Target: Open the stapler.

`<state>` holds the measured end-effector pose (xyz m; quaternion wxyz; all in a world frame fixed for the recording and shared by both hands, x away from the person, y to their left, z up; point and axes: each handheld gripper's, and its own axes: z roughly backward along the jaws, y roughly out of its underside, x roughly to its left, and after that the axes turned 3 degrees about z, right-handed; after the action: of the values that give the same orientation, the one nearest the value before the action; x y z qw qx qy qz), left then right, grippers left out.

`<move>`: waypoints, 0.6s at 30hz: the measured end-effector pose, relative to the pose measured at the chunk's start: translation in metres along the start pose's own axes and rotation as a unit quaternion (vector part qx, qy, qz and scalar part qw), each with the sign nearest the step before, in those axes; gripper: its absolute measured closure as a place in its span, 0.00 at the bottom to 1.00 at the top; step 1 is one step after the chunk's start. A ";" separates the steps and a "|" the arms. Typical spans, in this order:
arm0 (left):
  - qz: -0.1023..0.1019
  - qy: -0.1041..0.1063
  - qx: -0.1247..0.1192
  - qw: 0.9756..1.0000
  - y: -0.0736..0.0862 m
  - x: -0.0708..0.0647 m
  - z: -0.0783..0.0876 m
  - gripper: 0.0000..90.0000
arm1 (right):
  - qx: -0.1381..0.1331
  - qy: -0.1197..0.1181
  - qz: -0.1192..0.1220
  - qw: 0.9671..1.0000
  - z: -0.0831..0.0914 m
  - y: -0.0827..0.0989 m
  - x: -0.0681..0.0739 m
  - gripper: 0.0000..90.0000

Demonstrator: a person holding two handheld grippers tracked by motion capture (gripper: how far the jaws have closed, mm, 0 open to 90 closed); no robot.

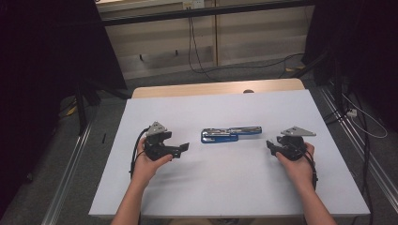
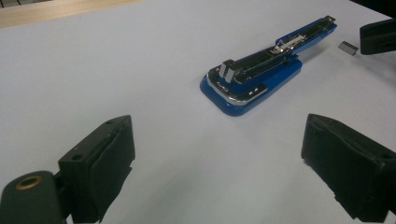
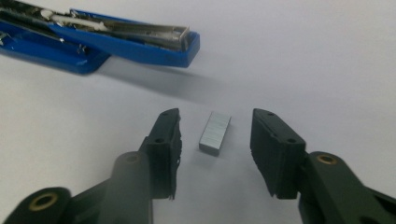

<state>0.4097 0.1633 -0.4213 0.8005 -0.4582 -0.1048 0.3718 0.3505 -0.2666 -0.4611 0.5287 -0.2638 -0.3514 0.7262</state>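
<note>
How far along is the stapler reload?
Done: the blue stapler lies opened on the table, magazine exposed. In hand: the right hand-held gripper straddles the staple strip, pads not yet touching it. The left hand-held gripper is open, short of the stapler. Left: grip the strip, load it, close the stapler.

Bare tabletop [image 1: 220,187] lies open all around the opened stapler [image 1: 231,134], which alone blocks the middle. A staple block [image 3: 215,132] sits between the right tongs [image 3: 215,135], seemingly untouched.
</note>
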 end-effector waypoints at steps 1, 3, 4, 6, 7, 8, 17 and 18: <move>0.000 0.001 0.001 1.000 0.000 0.000 0.000 0.11 | 0.002 -0.002 0.000 1.000 -0.001 0.001 0.000 0.61; -0.001 0.003 0.001 1.000 0.000 0.000 0.000 0.11 | 0.006 0.000 0.003 1.000 -0.003 0.001 0.000 0.62; 0.002 0.003 -0.001 1.000 0.000 0.000 0.000 0.11 | 0.008 0.001 0.005 1.000 -0.003 0.001 0.000 0.62; 0.003 0.003 -0.002 1.000 0.000 0.001 0.001 0.11 | 0.011 0.000 0.010 1.000 -0.004 0.000 0.002 0.66; 0.003 0.002 -0.003 1.000 0.000 0.001 0.002 0.11 | 0.013 0.001 0.013 1.000 -0.005 0.000 0.003 0.66; 0.003 0.002 -0.003 1.000 0.000 0.001 0.002 0.11 | 0.016 0.003 0.018 1.000 -0.005 0.000 0.004 0.66; -0.003 0.000 -0.003 1.000 0.001 -0.001 0.002 0.11 | 0.025 0.013 0.034 0.999 -0.009 -0.002 0.008 0.75; -0.004 0.000 -0.002 1.000 0.001 -0.001 0.002 0.11 | 0.025 0.013 0.031 0.999 -0.009 -0.002 0.008 0.75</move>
<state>0.4075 0.1648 -0.4207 0.8009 -0.4595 -0.1073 0.3687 0.3564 -0.2563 -0.4652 0.5168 -0.2706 -0.3178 0.7474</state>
